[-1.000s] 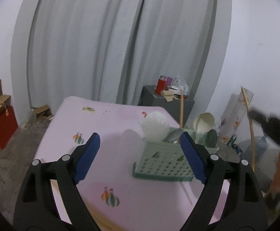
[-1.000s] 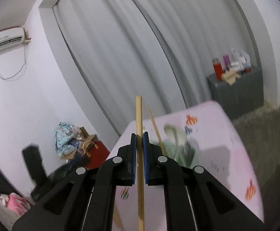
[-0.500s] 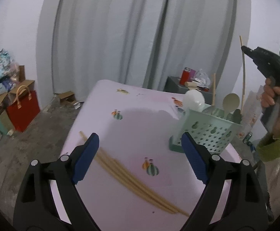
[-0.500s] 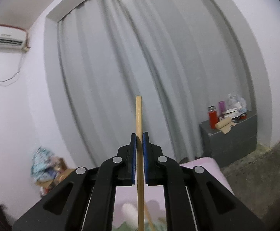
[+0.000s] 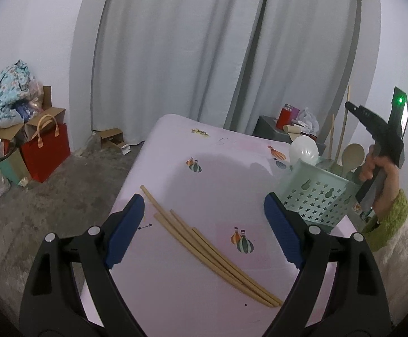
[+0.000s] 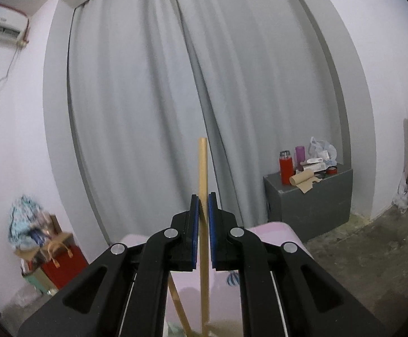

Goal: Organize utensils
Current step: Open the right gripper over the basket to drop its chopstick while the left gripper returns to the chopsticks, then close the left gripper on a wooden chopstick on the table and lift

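My right gripper [image 6: 203, 210] pinches an upright wooden chopstick [image 6: 203, 168]. My left gripper [image 5: 204, 221] gapes wide, empty, over loose chopsticks [image 5: 212, 250]; green basket [image 5: 316, 196] just right.

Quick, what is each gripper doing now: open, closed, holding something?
Left gripper: open, holding nothing, above the loose chopsticks.
Right gripper: closed on one upright chopstick.

On the desk [image 5: 204, 191] a bundle of sticks [image 5: 212, 250] lies slantwise between the spread fingers of the left claw [image 5: 204, 230], with the basket [image 5: 316, 196] of utensils to its right near the desk's right edge. The right claw [image 6: 203, 230], above the basket, pinches one upright stick [image 6: 203, 174]. Behind the desk hangs a curtain [image 5: 204, 56]; a bag [image 5: 46, 151] stands on the floor at left, a cabinet [image 6: 310, 196] at right.
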`<state>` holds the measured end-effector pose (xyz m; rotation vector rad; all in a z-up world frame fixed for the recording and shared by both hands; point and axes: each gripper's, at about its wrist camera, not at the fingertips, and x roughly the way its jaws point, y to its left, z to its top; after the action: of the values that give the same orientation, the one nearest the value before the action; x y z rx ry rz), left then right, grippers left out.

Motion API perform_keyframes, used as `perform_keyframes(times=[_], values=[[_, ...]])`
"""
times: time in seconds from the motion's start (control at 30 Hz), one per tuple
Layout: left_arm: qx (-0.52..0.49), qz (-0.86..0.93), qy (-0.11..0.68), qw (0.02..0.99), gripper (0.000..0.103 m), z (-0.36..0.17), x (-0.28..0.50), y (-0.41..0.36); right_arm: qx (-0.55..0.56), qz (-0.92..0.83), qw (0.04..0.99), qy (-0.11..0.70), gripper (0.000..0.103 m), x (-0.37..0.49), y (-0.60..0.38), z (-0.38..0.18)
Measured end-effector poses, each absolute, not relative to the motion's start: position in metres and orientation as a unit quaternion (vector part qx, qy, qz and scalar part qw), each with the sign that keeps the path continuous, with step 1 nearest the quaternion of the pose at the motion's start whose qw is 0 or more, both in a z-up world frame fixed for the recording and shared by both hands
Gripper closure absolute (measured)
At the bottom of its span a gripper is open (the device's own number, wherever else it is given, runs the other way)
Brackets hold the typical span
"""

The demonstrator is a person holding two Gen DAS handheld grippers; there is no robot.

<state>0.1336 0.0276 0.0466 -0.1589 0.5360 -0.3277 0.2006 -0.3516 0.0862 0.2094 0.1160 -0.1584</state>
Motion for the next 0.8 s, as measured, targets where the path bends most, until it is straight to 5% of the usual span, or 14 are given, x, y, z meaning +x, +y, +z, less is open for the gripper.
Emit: perform_keyframes(times=[0.13,0.2,0.3,0.57,0.8], values=[[-0.081,-0.161,0.265,0.947,0.020,0.045,0.136,0.028,0.107,-0.068,0.989,0.082,0.094,0.191,-0.354,0.080],[-0.084,-0.161,0.267,0.947,0.020,0.044,0.137,0.029,0.112,-0.067,0.988,0.086,0.069,0.183,-0.358,0.081],[-0.087,-0.160,0.271,0.945,0.020,0.041,0.138,0.030,0.116,-0.067,0.989,0.071,0.054,0.168,-0.364,0.092],[-0.091,-0.148,0.286,0.942,0.020,0.036,0.143,0.031,0.118,-0.052,0.991,0.027,0.048,0.106,-0.363,0.128],[-0.112,-0.127,0.311,0.935,0.020,0.026,0.154,0.035,0.103,0.051,0.987,0.108,0.048,0.082,-0.321,0.106]])
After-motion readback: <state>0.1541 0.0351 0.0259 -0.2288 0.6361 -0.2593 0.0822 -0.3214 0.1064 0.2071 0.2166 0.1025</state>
